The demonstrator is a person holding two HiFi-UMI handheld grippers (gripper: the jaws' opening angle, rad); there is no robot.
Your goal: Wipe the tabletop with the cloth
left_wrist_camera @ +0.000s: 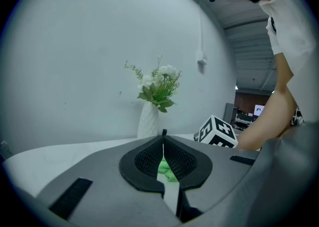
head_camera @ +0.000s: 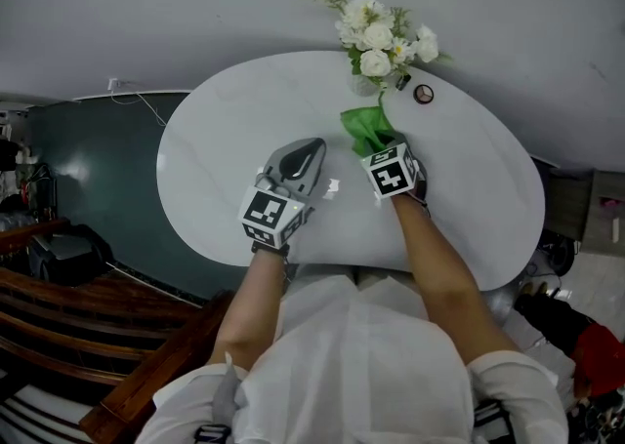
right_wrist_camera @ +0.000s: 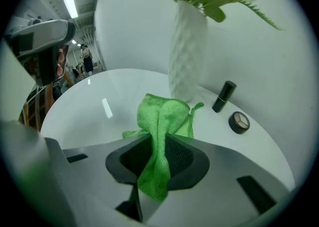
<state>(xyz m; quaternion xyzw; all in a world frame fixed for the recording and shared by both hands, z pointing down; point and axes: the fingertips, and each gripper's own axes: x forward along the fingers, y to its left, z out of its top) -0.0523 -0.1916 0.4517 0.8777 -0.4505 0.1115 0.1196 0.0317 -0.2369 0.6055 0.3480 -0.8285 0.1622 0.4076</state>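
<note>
Nearest the camera, the person's two forearms reach out over the near edge of the white oval table (head_camera: 225,140), one gripper in each hand. The left gripper (head_camera: 311,151) hovers low over the bare middle of the tabletop with its jaws pressed together on nothing. The green seen through the slit between them in the left gripper view is only the cloth lying beyond. It seems to be kept clear there so the wiping side has room. Just to its right, the right gripper (head_camera: 379,147) tips steeply down, and the right gripper view shows its jaws clamped on a bunched fold of the green cloth (right_wrist_camera: 162,116). One end of the cloth hangs back between the pads, and the rest spreads forward onto the table. Pinching a gathered ridge rather than a flat edge probably gives a firm hold, so the cloth can be dragged without slipping. The cloth (head_camera: 366,128) sits at the far side of the table, right in front of the white ribbed vase (right_wrist_camera: 187,56) of white flowers (head_camera: 381,37). A small dark tube (right_wrist_camera: 224,96) and a round compact (right_wrist_camera: 239,122) lie just right of the vase. With these so near, the first strokes should probably pull toward the person and away from them, since a push forward could knock the vase against the wall behind.
</note>
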